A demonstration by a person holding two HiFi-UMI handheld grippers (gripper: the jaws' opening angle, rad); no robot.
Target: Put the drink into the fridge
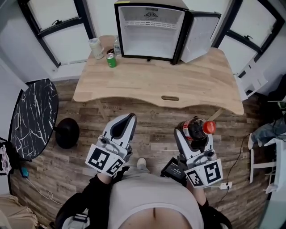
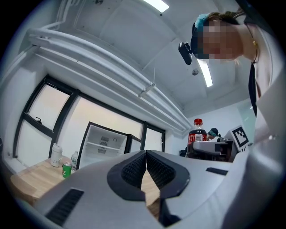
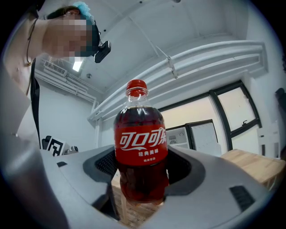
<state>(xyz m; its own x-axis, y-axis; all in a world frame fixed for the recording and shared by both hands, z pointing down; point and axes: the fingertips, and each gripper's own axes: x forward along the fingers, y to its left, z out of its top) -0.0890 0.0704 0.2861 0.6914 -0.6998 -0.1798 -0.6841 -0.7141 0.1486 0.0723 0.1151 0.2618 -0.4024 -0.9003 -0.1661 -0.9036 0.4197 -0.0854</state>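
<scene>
Right gripper [image 1: 195,135] clamps cola bottle [image 3: 140,150]; left gripper [image 1: 124,125] clenched, empty; fridge [image 1: 149,33] open beyond table [image 1: 178,78].

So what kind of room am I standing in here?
Probably an office or lab-style workroom, not a kitchen: an open black mini fridge sits on a light wooden desk, flanked by large black-framed windows, over a wood-plank floor.
</scene>
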